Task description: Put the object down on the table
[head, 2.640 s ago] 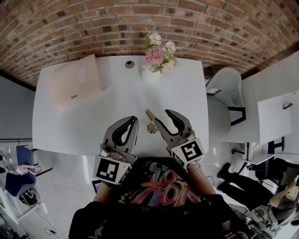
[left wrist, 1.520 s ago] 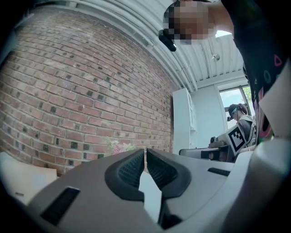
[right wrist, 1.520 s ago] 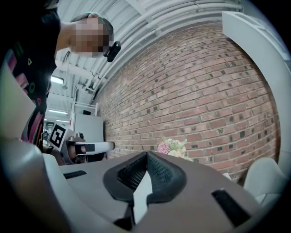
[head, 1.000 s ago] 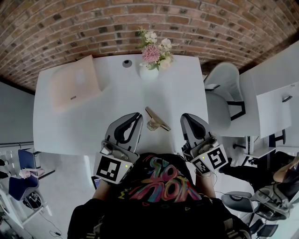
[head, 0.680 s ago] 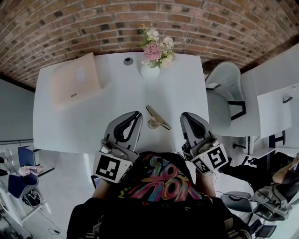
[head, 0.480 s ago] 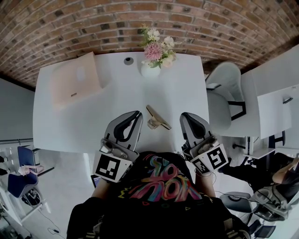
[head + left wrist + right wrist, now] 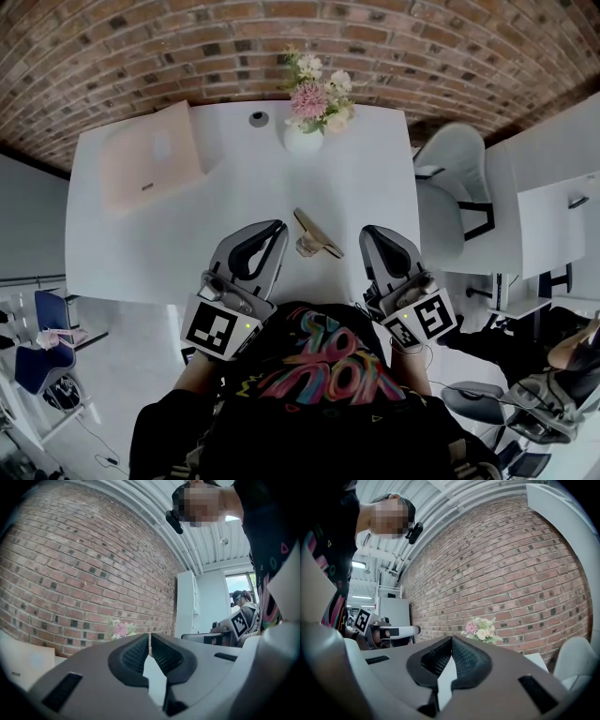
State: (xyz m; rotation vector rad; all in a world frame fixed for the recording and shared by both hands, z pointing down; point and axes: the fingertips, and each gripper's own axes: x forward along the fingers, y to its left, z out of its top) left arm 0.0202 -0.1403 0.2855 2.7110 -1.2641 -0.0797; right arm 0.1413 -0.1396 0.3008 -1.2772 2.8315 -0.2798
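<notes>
The tan object (image 7: 316, 235) lies on the white worktop (image 7: 234, 178) by its near edge, between both tongs, touching neither. Its long axis runs diagonally, far-left to near-right. Left tongs (image 7: 276, 228) and right tongs (image 7: 367, 232) are pressed together, empty. Pink box (image 7: 150, 167) at far-left corner: label too small to read.

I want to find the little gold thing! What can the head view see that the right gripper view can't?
Only the head view shows the gold object lying on the table and the tan box. Only the right gripper view shows the ceiling lights. Both show the flowers, the brick wall and the right gripper, its fingers shut.
</notes>
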